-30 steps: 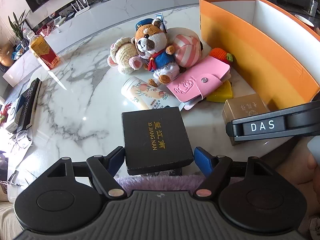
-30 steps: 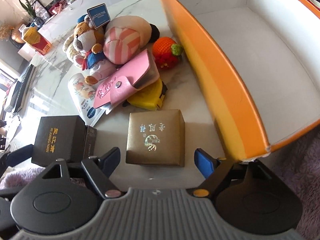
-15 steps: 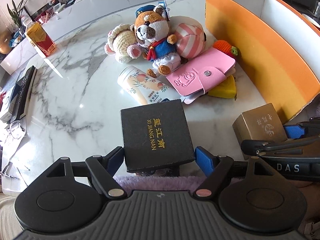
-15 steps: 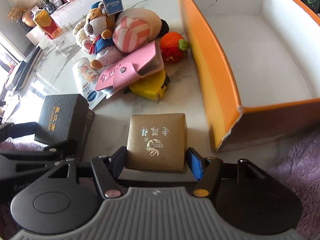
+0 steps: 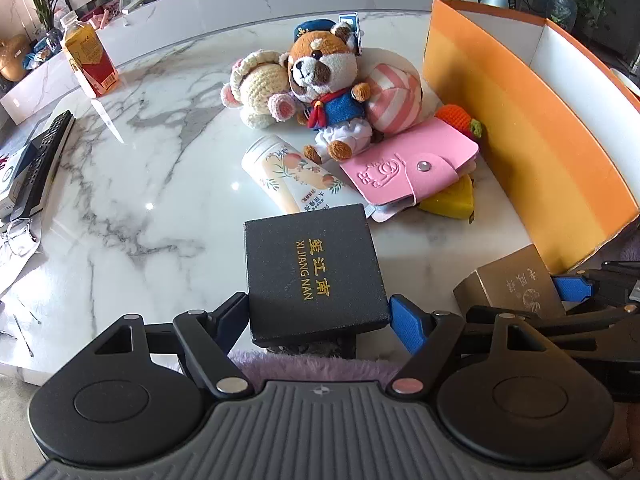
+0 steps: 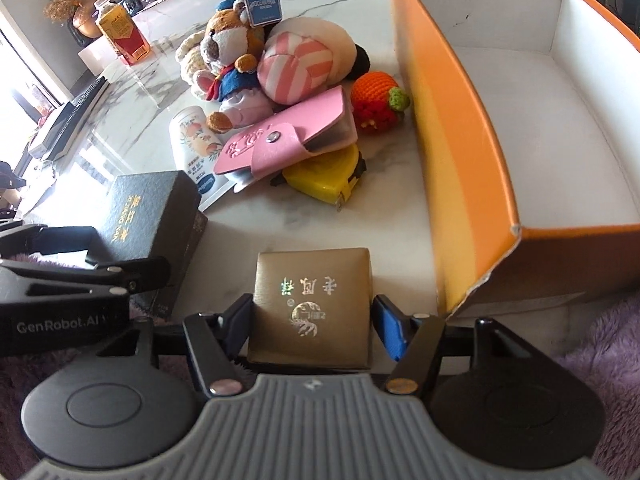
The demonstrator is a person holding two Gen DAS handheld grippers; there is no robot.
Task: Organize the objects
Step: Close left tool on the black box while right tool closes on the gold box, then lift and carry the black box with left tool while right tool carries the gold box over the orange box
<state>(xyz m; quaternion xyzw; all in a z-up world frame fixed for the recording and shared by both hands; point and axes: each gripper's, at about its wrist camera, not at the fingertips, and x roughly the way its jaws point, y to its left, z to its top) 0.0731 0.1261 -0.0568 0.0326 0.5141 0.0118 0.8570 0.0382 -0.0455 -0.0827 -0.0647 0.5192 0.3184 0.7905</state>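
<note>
Grasp step under way: left gripper point(image 5: 318, 312) jaws clamped on black box point(image 5: 312, 272), right gripper point(image 6: 310, 322) jaws clamped on gold box point(image 6: 312, 304), both near front corner of orange bin point(image 6: 460, 120), bin empty. Next move likely: lift, carry over bin wall, release inside. Count left of bin: two boxes, three plush toys, one crochet strawberry point(image 6: 378, 100), one pink wallet point(image 5: 408, 166), one tube point(image 5: 292, 178), one yellow tape measure point(image 6: 324, 176).
</note>
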